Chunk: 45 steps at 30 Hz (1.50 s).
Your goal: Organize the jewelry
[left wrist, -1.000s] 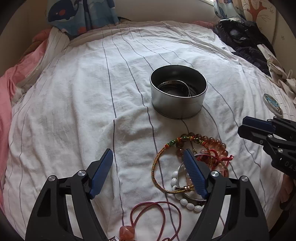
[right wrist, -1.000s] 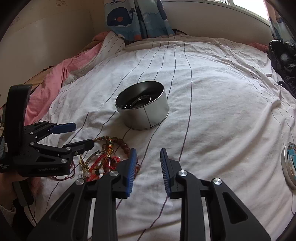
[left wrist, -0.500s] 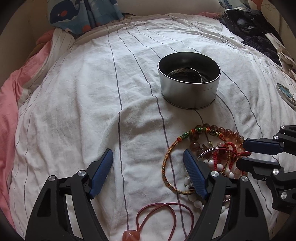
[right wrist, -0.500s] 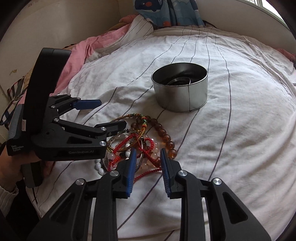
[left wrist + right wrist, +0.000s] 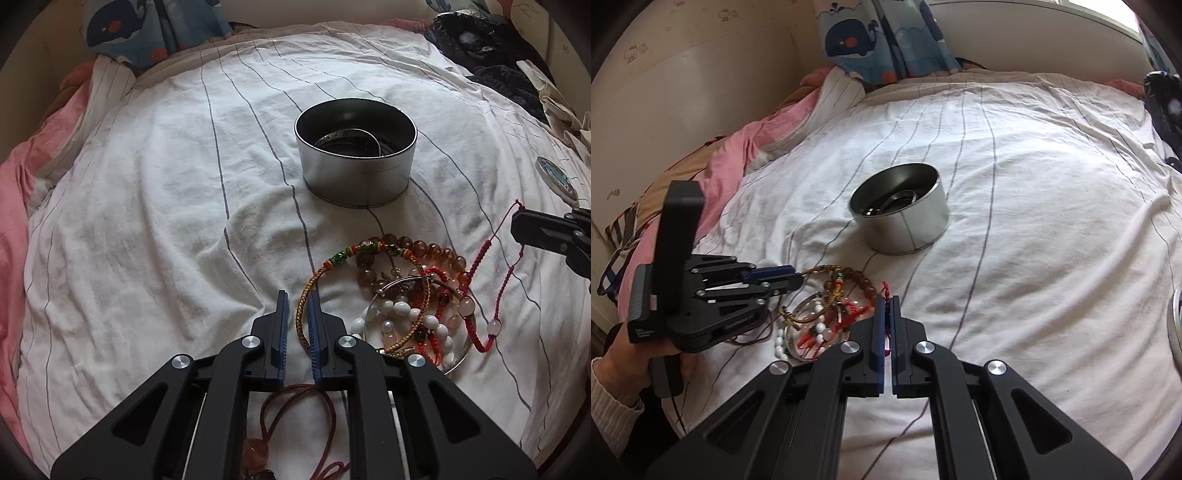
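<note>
A round metal tin [image 5: 356, 155] with a silver bangle inside stands on the white striped bedsheet; it also shows in the right wrist view [image 5: 901, 218]. A tangled pile of bracelets [image 5: 402, 295] lies in front of it. My left gripper [image 5: 297, 308] is shut on the gold-and-red braided cord bracelet [image 5: 301, 321] at the pile's left edge. My right gripper [image 5: 887, 306] is shut on a red string bracelet [image 5: 498, 295], lifting its strand out of the pile [image 5: 820, 314].
A dark red cord necklace with an orange stone [image 5: 295, 417] lies under my left gripper. A round lid [image 5: 556, 177] lies at the right. Dark clothes [image 5: 487, 59] are heaped at the far right, a whale-print cloth [image 5: 882, 37] at the head.
Both grippers have closed: the left onto the braided cord bracelet, the right onto the red string bracelet. The right gripper has pulled up and to the right, stretching the red string out of the pile.
</note>
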Motion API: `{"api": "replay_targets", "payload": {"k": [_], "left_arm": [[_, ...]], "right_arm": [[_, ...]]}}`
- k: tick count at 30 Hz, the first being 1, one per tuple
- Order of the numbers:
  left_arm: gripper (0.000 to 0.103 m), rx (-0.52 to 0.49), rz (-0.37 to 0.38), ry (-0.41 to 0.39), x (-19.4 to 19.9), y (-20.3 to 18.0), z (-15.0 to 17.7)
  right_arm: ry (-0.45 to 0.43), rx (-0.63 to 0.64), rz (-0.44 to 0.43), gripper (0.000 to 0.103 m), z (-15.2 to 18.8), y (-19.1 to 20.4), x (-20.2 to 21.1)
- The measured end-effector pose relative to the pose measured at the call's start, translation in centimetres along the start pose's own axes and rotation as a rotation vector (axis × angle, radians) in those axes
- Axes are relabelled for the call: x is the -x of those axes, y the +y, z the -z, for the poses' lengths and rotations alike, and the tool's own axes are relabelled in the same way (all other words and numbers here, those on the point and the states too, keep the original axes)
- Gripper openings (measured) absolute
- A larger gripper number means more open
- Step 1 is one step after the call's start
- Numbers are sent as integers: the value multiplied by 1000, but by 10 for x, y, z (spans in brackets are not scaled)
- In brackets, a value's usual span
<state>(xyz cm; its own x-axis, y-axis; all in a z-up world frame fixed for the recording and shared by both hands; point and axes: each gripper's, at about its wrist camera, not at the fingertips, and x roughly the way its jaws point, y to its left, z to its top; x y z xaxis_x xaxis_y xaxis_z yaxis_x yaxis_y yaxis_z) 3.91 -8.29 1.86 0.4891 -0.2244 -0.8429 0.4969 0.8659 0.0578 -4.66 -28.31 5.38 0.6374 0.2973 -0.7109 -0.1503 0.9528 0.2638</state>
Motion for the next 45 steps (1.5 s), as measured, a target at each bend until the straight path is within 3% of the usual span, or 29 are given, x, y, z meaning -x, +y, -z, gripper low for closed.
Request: {"api": "replay_targets", "payload": {"k": [3, 4, 5, 7, 9, 10, 11, 12, 13, 14, 16, 17, 18, 31, 45], "left_arm": [[10, -2, 11, 6, -1, -2, -1], [17, 1, 7, 8, -3, -3, -1], [37, 5, 8, 11, -6, -3, -1], [64, -2, -38, -5, -10, -4, 0], [65, -1, -46, -5, -15, -4, 1], [61, 4, -40, -8, -14, -3, 1], [41, 7, -34, -9, -13, -2, 1], [32, 8, -33, -7, -11, -1, 1], [10, 4, -46, -15, -8, -1, 1], [3, 6, -58, -27, -3, 0, 1], [3, 20, -49, -54, 7, 3, 1], [3, 25, -50, -67, 12, 5, 0], [3, 30, -50, -78, 16, 6, 0], [3, 35, -54, -100, 25, 6, -3], [3, 12, -80, -97, 18, 6, 0]], "right_arm": [[8, -32, 20, 3, 0, -9, -3], [11, -33, 24, 3, 0, -10, -5], [14, -31, 30, 3, 1, -10, -7], [21, -25, 56, 3, 2, -10, -10], [43, -29, 78, 4, 3, -12, -16], [53, -32, 93, 7, 4, -14, -19], [66, -34, 111, 21, 5, -15, -23], [78, -33, 131, 44, 6, -16, -25], [91, -27, 154, 49, 7, -16, -28], [108, -18, 168, 49, 9, -15, -32], [130, 1, 168, 33, 11, -14, -37], [136, 1, 157, 8, 11, -13, -37], [135, -1, 148, 5, 12, -14, -36], [-89, -20, 75, 5, -4, -9, 5], [-102, 0, 65, 5, -5, -3, 4]]}}
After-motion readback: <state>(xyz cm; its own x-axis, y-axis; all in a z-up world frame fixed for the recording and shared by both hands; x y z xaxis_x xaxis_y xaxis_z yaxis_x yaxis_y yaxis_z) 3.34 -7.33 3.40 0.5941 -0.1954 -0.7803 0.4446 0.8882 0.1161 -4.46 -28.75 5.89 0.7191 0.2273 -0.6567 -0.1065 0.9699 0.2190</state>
